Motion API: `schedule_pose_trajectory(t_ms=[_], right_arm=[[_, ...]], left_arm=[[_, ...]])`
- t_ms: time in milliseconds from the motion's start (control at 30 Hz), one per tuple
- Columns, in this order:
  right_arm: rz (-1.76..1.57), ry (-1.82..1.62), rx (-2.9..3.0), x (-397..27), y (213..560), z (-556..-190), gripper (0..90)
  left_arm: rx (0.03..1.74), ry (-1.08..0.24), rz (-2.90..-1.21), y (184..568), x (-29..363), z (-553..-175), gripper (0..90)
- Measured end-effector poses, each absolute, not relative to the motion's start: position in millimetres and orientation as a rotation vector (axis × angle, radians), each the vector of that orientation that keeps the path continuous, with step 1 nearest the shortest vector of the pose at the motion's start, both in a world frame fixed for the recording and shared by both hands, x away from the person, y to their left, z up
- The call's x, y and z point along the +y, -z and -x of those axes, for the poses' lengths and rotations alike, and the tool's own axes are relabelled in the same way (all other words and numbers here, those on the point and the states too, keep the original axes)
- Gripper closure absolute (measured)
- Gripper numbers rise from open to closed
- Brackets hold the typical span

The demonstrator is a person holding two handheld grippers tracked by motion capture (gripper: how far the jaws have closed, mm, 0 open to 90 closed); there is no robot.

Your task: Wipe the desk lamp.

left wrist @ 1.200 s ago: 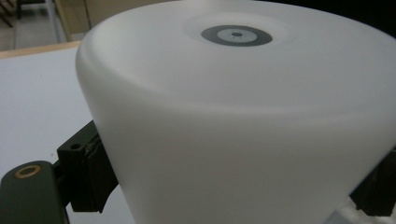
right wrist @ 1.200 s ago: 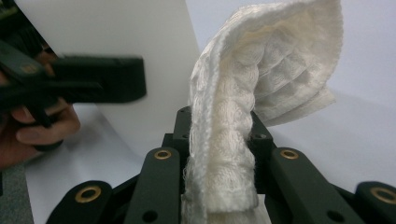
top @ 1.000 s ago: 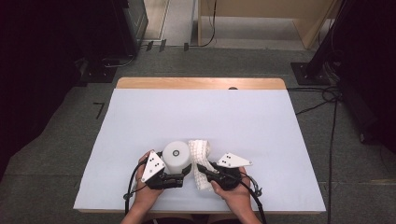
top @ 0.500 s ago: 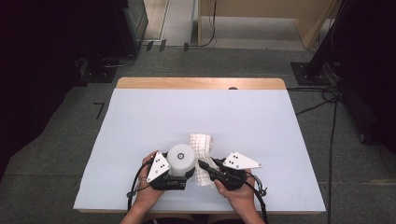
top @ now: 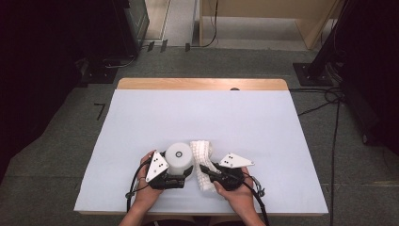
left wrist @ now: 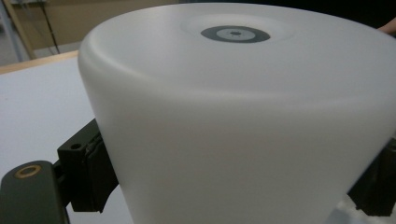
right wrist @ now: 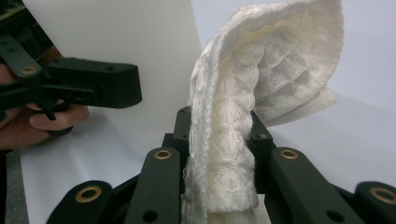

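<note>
A white, smooth, round plastic container (top: 179,157) with a dark ring at the centre of its top stands on the pale tabletop (top: 141,117) close to the near edge, a little left of the middle. The left claw (top: 181,175) grips it from the person's side: in the left gripper view the container's wall (left wrist: 243,130) runs from one black jaw to the other, with the pads pressed against its flanks, so this claw is clamped on the container. Just right of it, touching or nearly touching the container's side, lies a white knitted cloth (top: 202,162), folded into a thick strip that runs from beside the container back toward the person. The right claw (top: 205,168) has its jaws pressed together on that strip; in the right gripper view the cloth (right wrist: 243,121) rises between the jaws and flops over to the right at its top, with the left claw (right wrist: 100,86) and the container's wall (right wrist: 126,42) close on the left. Both hands sit at the near edge, leaving little room behind them. The far half of the tabletop, up to its bare wooden strip (top: 202,84), and both side margins lie open for movement.
</note>
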State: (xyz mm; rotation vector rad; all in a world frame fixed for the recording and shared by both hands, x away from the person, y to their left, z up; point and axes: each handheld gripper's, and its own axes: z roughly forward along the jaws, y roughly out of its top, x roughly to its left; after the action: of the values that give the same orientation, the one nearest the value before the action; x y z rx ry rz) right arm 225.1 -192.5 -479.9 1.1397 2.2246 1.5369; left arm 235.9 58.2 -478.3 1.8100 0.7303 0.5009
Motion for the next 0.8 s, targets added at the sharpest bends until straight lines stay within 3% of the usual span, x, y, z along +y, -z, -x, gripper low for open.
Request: schedule_pose_trajectory(t_ms=[267, 433, 633, 800], right_arm=[[-1.156, -1.535, 2.215, -196, 480, -226, 73.1], [-1.173, -1.529, 2.203, -199, 481, -228, 73.0], [-1.182, -1.521, 2.193, -200, 482, -228, 73.0], [-1.174, -1.529, 2.198, -197, 481, -226, 73.0]], left_arm=[[0.752, -0.498, -1.825, 482, 58, -236, 8.2], [0.84, -0.544, -1.794, 477, 52, -230, 1.4], [0.902, -0.596, -1.799, 476, 44, -225, 8.4], [0.879, -0.57, -1.819, 474, 47, -227, 8.8]])
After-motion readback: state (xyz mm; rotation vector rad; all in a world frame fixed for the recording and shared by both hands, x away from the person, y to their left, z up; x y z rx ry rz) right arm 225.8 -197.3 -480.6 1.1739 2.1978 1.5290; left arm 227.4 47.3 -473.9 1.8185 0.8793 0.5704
